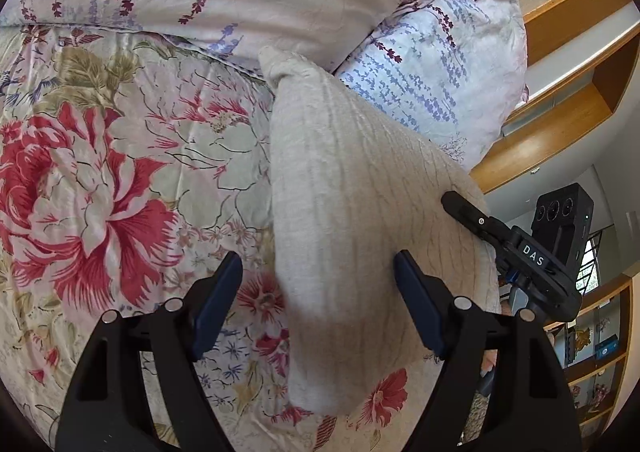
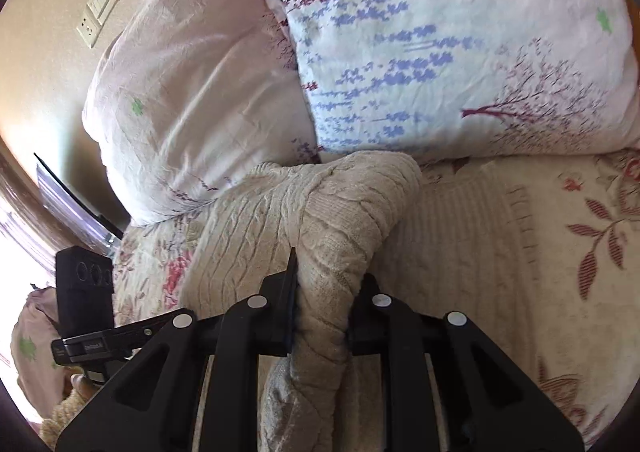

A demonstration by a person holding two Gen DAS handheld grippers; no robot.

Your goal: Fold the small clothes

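A beige knitted garment [image 1: 352,187] lies on the floral bedspread [image 1: 100,179], partly lifted and folded over. My left gripper [image 1: 318,272] is open, its blue pads either side of the garment's near part without pinching it. My right gripper [image 2: 326,284] is shut on a bunched fold of the same garment [image 2: 340,219] and holds it raised above the bed. In the left wrist view the right gripper [image 1: 460,203] shows at the garment's right edge. In the right wrist view the left gripper's body [image 2: 84,304] shows at the lower left.
Two pillows with lavender prints [image 1: 440,63] [image 2: 440,43] lie at the head of the bed, just beyond the garment. A wooden headboard shelf [image 1: 560,111] and shelving [image 1: 596,352] stand to the right. A wall with sockets [image 2: 96,11] is at the left.
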